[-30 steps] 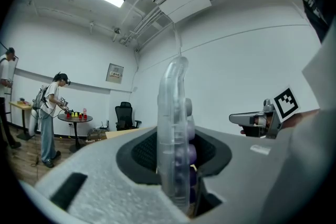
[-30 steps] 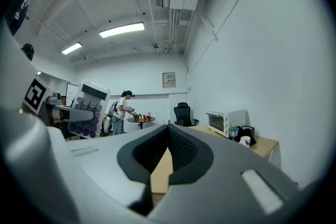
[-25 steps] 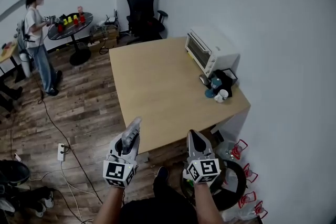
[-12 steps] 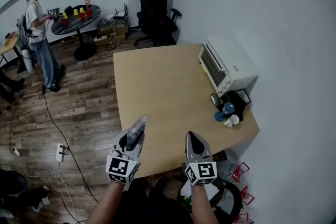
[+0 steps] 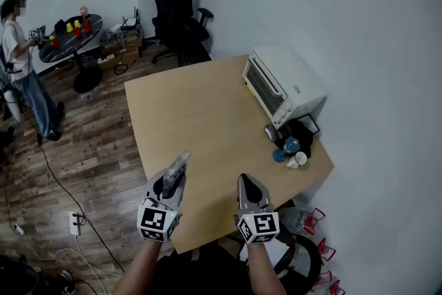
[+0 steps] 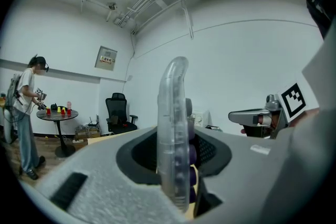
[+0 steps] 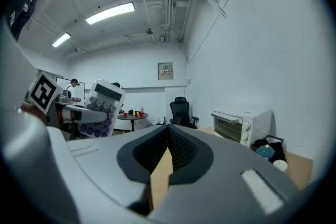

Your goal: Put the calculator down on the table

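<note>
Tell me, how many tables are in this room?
2. A large wooden table sits nearest the camera, holding a white oven; a small round dark table stands at the back left, beside a standing person. Others may lie out of view.

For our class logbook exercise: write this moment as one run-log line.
left tongs: shut on clear-cased purple-keyed calculator | right tongs: shut, empty | status: not yet on light wooden table
</note>
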